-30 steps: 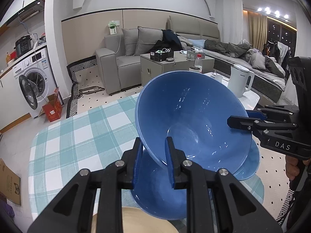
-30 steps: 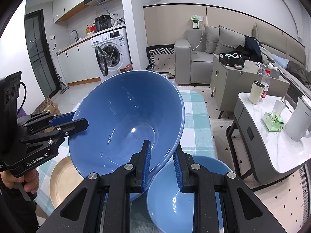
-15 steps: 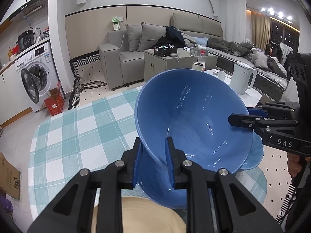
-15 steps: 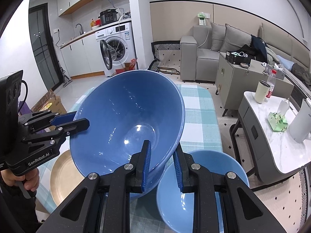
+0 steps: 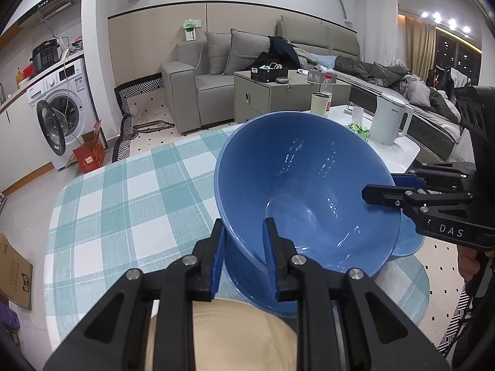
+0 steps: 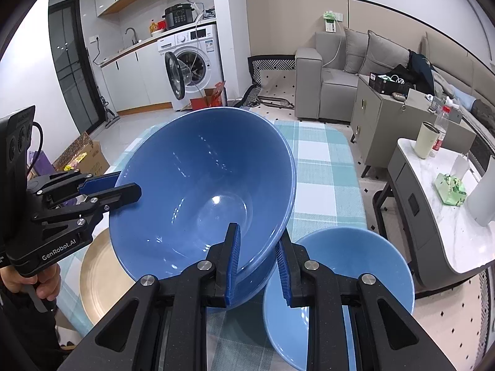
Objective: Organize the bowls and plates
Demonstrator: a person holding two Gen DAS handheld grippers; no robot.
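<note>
The left claw (image 5: 243, 249) is clamped tight on the near rim of the big bowl (image 5: 304, 191). The right claw (image 6: 256, 259) pinches the rim on the other side, so the bowl hangs tilted between them, above the desk (image 5: 123, 204). A second bowl (image 5: 247, 278) sits just under the big one. A small bowl (image 6: 337, 296) lies beside the right claw. A tan plate (image 5: 232, 337) lies under the left claw.
</note>
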